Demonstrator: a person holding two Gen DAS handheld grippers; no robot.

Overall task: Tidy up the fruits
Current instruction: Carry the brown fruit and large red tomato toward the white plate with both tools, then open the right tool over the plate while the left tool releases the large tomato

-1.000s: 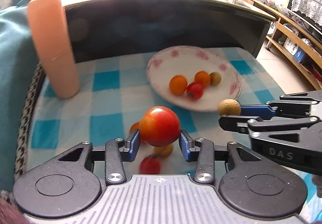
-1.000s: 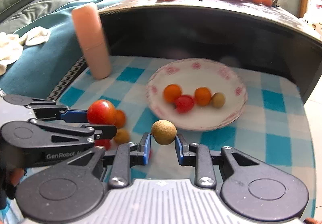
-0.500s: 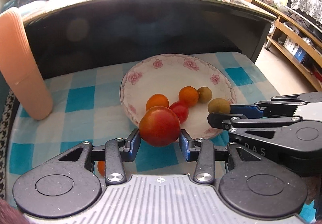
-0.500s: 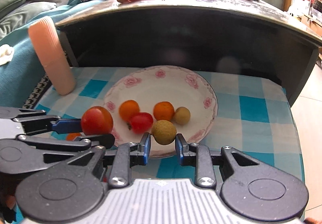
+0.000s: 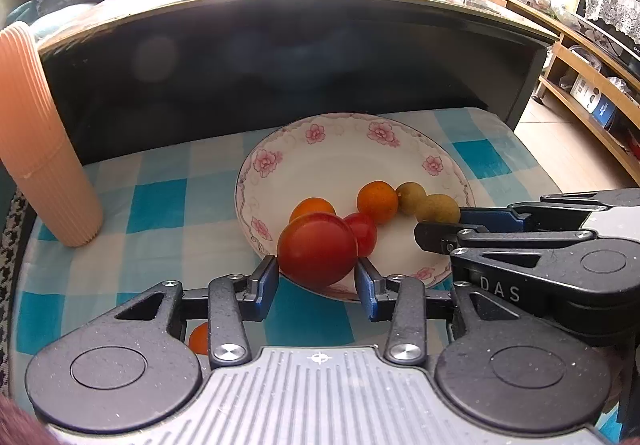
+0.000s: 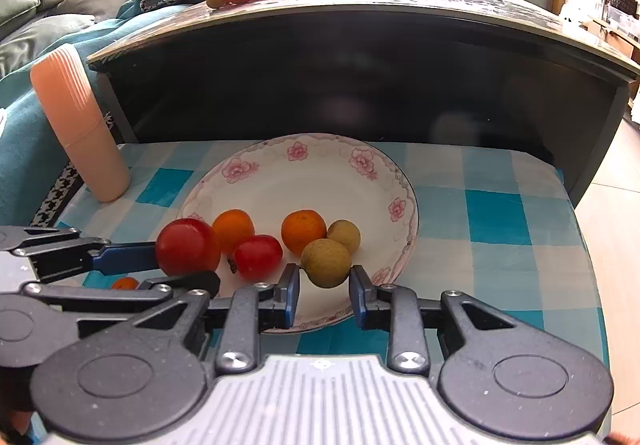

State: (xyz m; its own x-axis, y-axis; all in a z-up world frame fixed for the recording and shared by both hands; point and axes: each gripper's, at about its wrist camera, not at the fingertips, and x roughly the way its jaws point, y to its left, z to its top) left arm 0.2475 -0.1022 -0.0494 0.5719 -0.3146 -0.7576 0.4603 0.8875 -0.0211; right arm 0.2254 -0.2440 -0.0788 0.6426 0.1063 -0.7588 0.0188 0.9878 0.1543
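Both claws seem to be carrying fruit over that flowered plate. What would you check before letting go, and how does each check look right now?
1. Left gripper grips the big red tomato: ok.
2. Right gripper holds the brown-green round fruit: cannot tell; a small gap shows at the right pad.
3. Both fruits are over the plate, near its front rim: ok.
4. Free space on the plate: ok, the back half is bare.
5. Drop height above the plate: cannot tell.
6. Fruit left outside: not ok, a small orange fruit lies on the checked cloth.
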